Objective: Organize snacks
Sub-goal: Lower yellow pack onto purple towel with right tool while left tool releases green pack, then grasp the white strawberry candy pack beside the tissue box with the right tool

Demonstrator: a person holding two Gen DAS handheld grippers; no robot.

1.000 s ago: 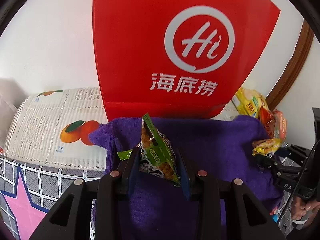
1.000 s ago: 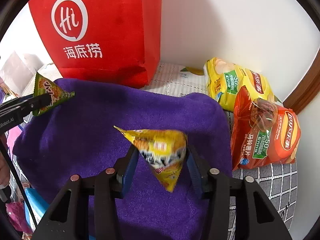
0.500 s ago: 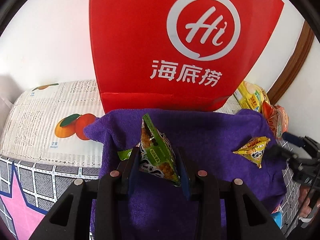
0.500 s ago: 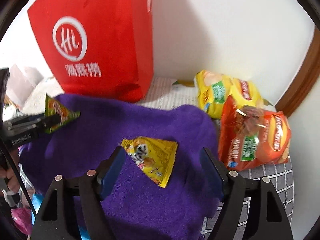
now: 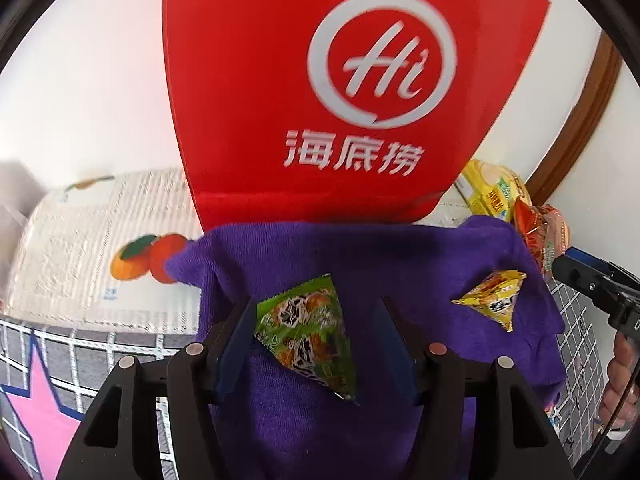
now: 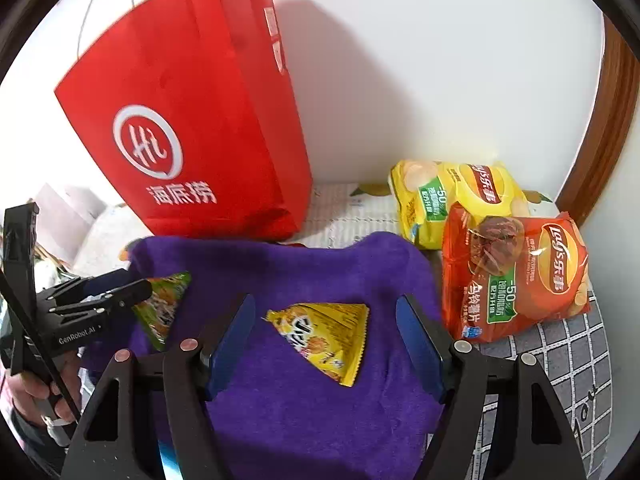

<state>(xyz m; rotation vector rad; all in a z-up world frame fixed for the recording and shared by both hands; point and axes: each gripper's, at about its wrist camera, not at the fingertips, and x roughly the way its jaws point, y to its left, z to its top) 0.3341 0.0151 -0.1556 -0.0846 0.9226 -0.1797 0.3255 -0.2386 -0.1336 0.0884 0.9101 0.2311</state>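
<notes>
A green triangular snack packet [image 5: 308, 332] lies on the purple towel [image 5: 400, 264], between the spread fingers of my open left gripper [image 5: 316, 320]. It also shows in the right wrist view [image 6: 164, 304]. A yellow triangular snack packet [image 6: 324, 336] lies on the towel [image 6: 300, 420] between the spread fingers of my open right gripper [image 6: 324, 328]. It also shows in the left wrist view [image 5: 496, 300], with the right gripper's finger [image 5: 588, 276] beside it. Neither gripper holds anything.
A red paper bag [image 6: 192, 128] with a white logo stands behind the towel against the white wall. A yellow chip bag [image 6: 452, 196] and an orange chip bag [image 6: 516, 272] lie to the right. A white fruit-print box [image 5: 100, 240] lies to the left.
My left gripper opened and the green packet dropped flat onto the towel. My right gripper, open since half a second ago, pulled back and up from the yellow packet.
</notes>
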